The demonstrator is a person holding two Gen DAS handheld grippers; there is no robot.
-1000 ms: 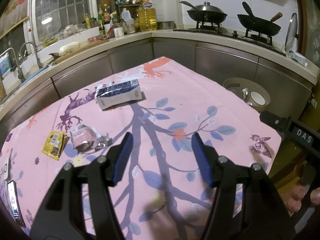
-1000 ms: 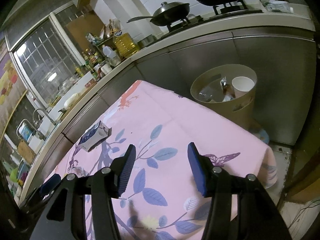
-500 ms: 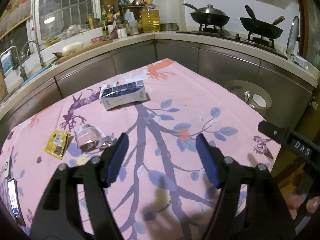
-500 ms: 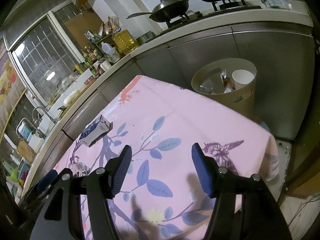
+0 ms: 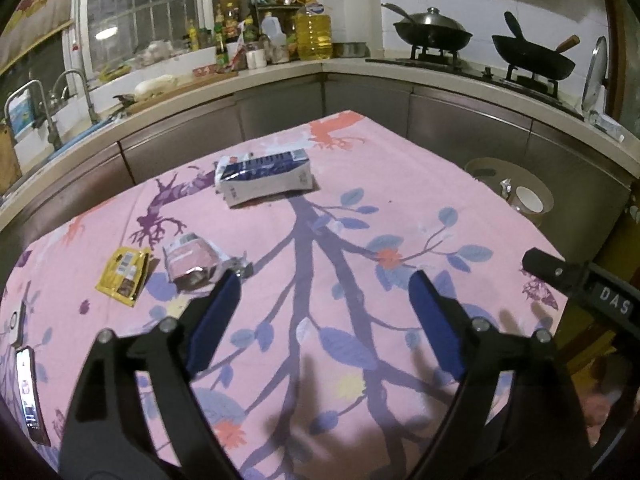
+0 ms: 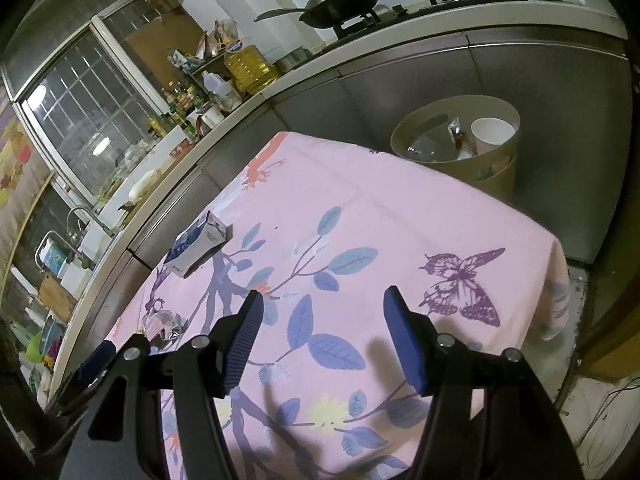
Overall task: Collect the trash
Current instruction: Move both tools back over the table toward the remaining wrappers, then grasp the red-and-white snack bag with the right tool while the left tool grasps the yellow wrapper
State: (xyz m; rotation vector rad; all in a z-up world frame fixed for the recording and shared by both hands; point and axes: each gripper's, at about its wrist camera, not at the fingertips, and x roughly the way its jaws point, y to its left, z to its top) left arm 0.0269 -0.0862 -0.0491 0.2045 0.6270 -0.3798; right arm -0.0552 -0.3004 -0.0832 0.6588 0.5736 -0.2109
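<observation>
Lying on the pink floral tablecloth (image 5: 400,168) were three trash items, none picked up yet: a blue-and-white carton (image 5: 264,176) on its side toward the far edge, a crumpled pink foil wrapper (image 5: 192,262) nearer, and a flat yellow sachet (image 5: 124,276) just beside it on the left. All three sat well apart from the beige trash bin (image 6: 460,144) on the floor past the worktop's right corner, against the steel cabinets. The bin already held a white paper cup (image 6: 492,132) and some clear plastic, so I'd judge collection was partly done.

Left hand-held gripper (image 5: 320,316): jaws wide apart, nothing between them, hovering over the cloth. Its left blue pad sat just beside the foil wrapper's torn end, overlapping it in the left wrist view; contact couldn't be confirmed. Aim looked biased toward the wrapper, probably the next pick since it was closest.

Right hand-held gripper (image 6: 320,344): jaws also spread, empty, above bare cloth near the butterfly print. It pointed roughly toward the bin, on that side of the worktop, which fits it handling drops while the left handles the remaining items; that's a guess.

A phone (image 5: 28,392) lay at the cloth's left edge, and I'd say it was not trash, so keep clear.

Risks: the wrapper was thin and crumpled, so it would need a low pinch; the sachet lay flat and might slide instead of lifting.
</observation>
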